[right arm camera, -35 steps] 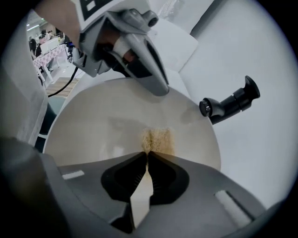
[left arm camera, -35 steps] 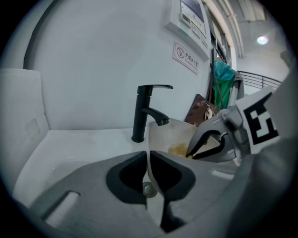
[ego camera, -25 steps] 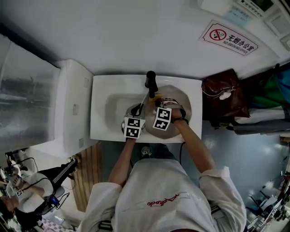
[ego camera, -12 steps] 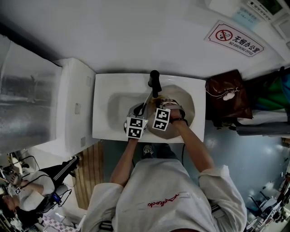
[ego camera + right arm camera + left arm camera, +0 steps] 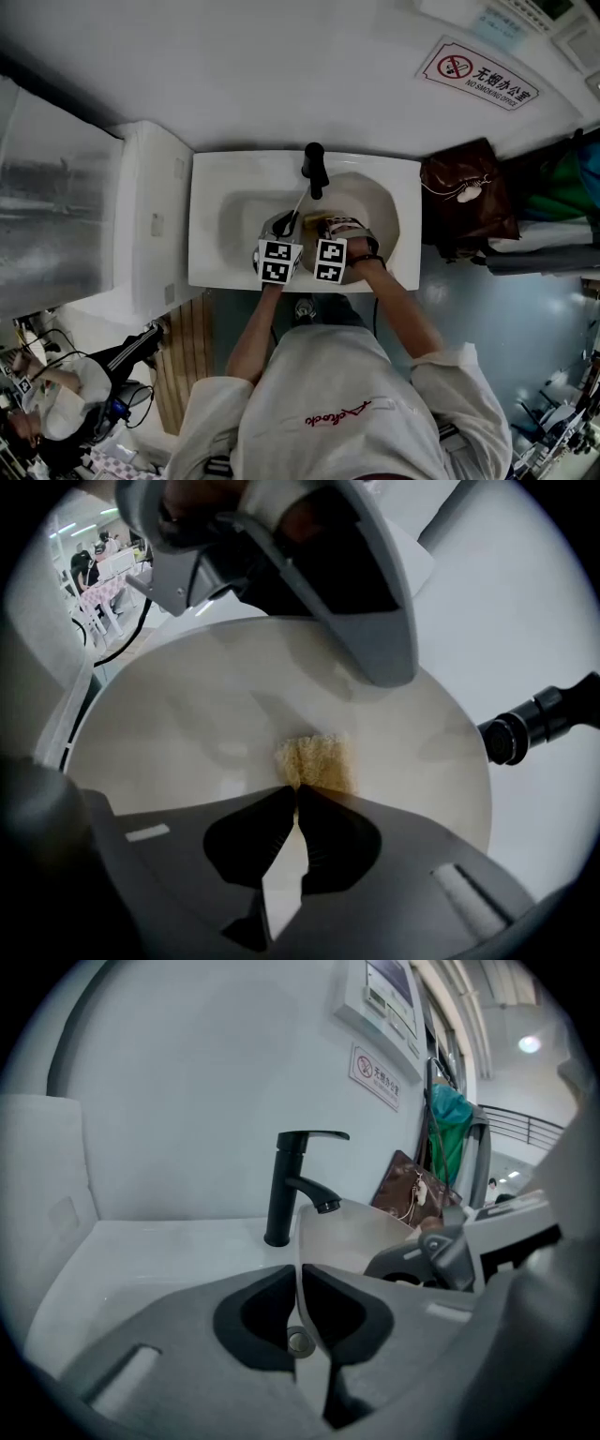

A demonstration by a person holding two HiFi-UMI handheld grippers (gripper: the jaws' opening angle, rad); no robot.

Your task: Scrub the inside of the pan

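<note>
The pan (image 5: 380, 202) sits in the white sink (image 5: 211, 202), directly under the black faucet (image 5: 314, 169). The left gripper (image 5: 299, 1277) is clamped on the pan's thin rim, its jaws nearly together with the wall between them. The right gripper (image 5: 297, 797) is closed on a yellow scouring sponge (image 5: 319, 761); the sponge lies against the pale inner surface of the pan, near its middle; both grippers stand side by side at the sink's near edge.

Office washroom: sink (image 5: 211, 187), no-smoking sign (image 5: 476, 73)
</note>
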